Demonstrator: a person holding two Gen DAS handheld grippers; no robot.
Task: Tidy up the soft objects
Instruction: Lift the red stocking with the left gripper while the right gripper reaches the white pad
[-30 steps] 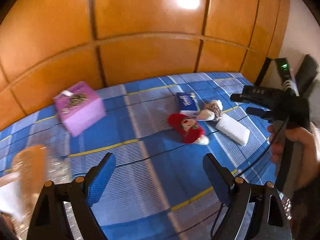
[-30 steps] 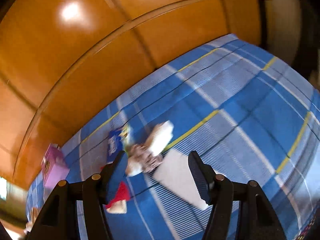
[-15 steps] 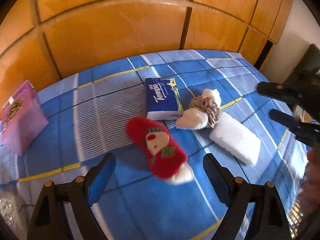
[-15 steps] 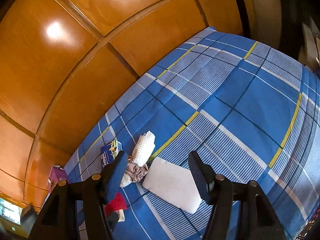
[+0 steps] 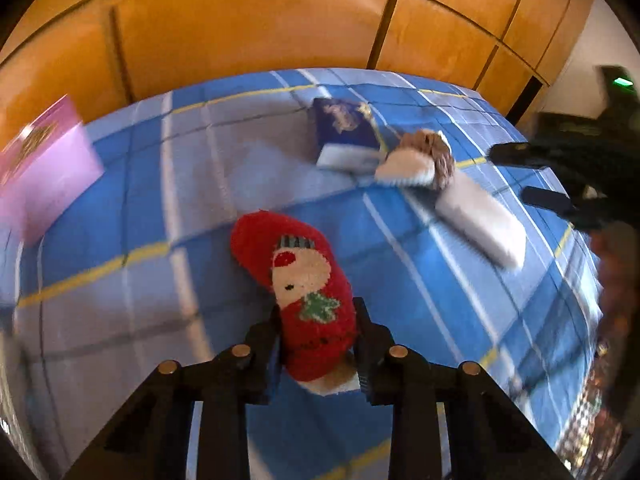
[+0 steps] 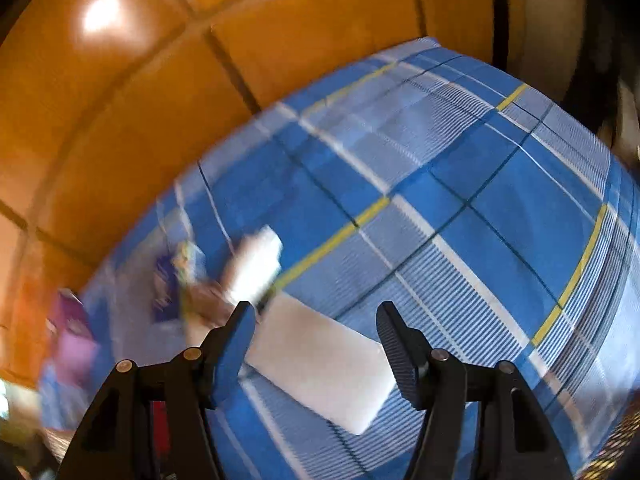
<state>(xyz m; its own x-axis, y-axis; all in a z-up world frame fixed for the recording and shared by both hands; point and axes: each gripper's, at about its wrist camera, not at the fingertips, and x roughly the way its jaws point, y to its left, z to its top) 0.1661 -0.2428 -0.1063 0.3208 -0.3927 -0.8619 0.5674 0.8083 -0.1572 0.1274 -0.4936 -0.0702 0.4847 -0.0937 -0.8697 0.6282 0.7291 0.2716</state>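
My left gripper (image 5: 316, 340) is shut on a red fuzzy sock with a snowman face (image 5: 298, 276), gripping its near end on the blue plaid bedcover (image 5: 200, 208). Beyond it lie a blue tissue pack (image 5: 344, 132), a white knobbly sponge with a brown scrunchie (image 5: 416, 160), and a flat white foam pad (image 5: 480, 220). My right gripper (image 6: 316, 344) is open, with the white foam pad (image 6: 320, 364) lying just beyond its fingertips. It shows at the right edge of the left wrist view (image 5: 536, 176).
A pink box (image 5: 44, 168) sits at the left on the bed. Orange wooden panels (image 5: 248, 28) stand behind the bed. The tissue pack (image 6: 168, 280) and sponge (image 6: 256, 268) lie left of the right gripper. The bed's edge falls away at the right.
My left gripper moved forward and closed on the red sock. My right gripper dropped closer to the white foam pad, still open.
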